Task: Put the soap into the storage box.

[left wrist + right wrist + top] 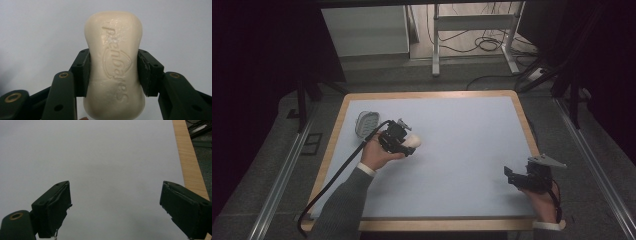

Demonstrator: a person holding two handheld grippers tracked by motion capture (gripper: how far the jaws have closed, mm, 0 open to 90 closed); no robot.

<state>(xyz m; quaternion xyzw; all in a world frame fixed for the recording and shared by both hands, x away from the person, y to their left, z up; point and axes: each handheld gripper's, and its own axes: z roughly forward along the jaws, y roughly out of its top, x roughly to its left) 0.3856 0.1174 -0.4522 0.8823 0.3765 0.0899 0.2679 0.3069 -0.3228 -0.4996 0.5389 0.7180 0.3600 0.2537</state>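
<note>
The cream, waisted bar of soap [114, 65] sits clamped at its waist in the left gripper [401, 141], just right of the grey ribbed soap dish [366, 123]. Carry it level; avoid squeezing harder. The right gripper [115, 205] idles wide open, empty, far right of the dish.

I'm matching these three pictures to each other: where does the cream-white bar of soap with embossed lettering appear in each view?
High view: the cream-white bar of soap sits left of centre, clamped in the left gripper beside a grey soap dish.
Left gripper view: the soap stands at centre, pinched at its waist between the two black jaws.
Right gripper view: not in this picture.
Shared landmark: the pale blue table mat.
</note>
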